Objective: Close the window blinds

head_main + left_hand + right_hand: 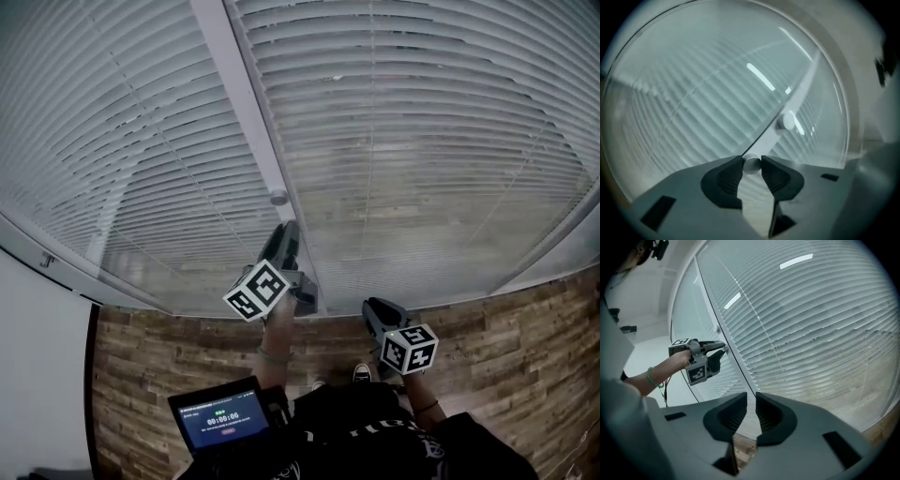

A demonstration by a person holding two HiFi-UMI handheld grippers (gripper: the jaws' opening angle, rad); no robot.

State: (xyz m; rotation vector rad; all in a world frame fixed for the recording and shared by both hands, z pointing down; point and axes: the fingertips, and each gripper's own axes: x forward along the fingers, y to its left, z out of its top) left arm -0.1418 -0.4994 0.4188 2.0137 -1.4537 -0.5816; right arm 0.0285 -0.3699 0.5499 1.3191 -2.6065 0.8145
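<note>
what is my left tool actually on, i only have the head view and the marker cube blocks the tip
observer: the left gripper view shows the left tool shut on a small round knob on the frame between the two panes.
operator: is that the knob i see just above the tool
observer: no, that is a second knob further up the frame. The gripped one sits below it.
operator: and my right tool
observer: the right gripper view shows the right tool with its jaws drawn together and nothing between them, pointing at the blinds.
</note>
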